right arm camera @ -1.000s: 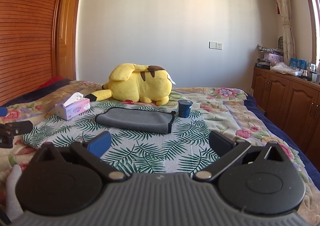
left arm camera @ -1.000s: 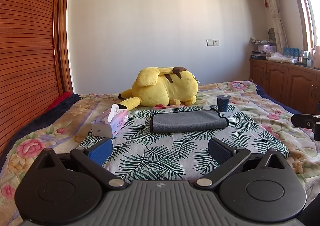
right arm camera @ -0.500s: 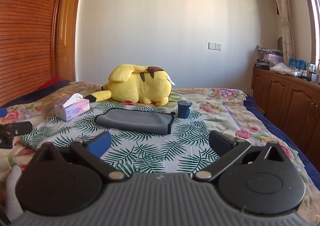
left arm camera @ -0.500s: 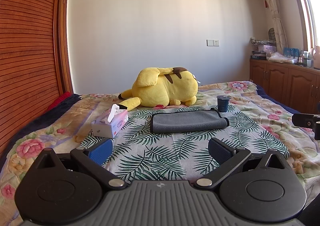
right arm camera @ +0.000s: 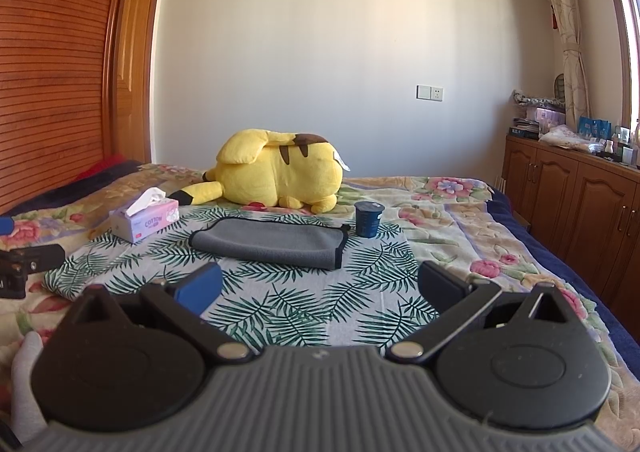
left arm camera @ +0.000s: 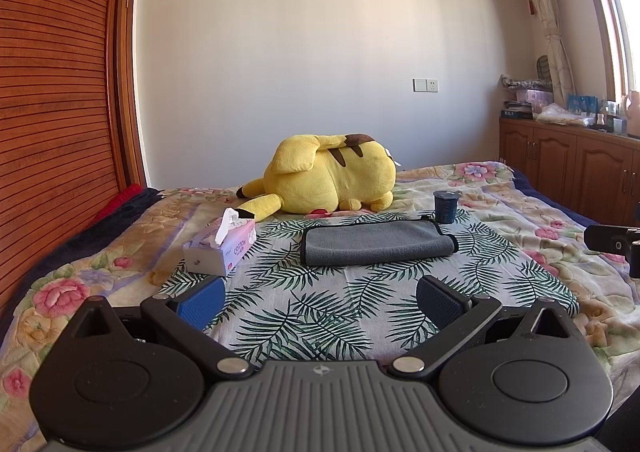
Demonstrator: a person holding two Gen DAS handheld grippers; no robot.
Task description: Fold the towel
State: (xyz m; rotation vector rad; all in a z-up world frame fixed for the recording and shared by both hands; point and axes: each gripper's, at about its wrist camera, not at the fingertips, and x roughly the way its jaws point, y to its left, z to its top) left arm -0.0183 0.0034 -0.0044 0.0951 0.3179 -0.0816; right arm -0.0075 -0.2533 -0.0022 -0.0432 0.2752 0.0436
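Towel (left arm camera: 376, 243) sits mid-bed in left wrist view, grey w/ dark edging, lying on the palm-leaf cloth (left arm camera: 320, 312), already doubled over by the look of it. Left gripper (left arm camera: 318, 298) spread wide, nothing between the pads, well short of the towel. Tissue box (left arm camera: 222, 248) to the towel's left, a tissue sticking out the top. Dark cup (left arm camera: 445, 206) just beyond the towel's far right corner; contents not visible. Plush (left arm camera: 332, 181) behind, apart from the towel.

Right wrist view: same towel (right arm camera: 272, 243), near edge rounded like a fold, bound edge at the right end. Right gripper (right arm camera: 318, 288) also wide apart and empty, hovering back from it. Cup (right arm camera: 369, 218) close to that right end, lid on or not I can't tell. Box (right arm camera: 146, 221) off to the left.

Prob soft, light, limp microfibre; will sag and slide on the cloth. Best pinch at the two end corners, one per gripper, minding the cup.
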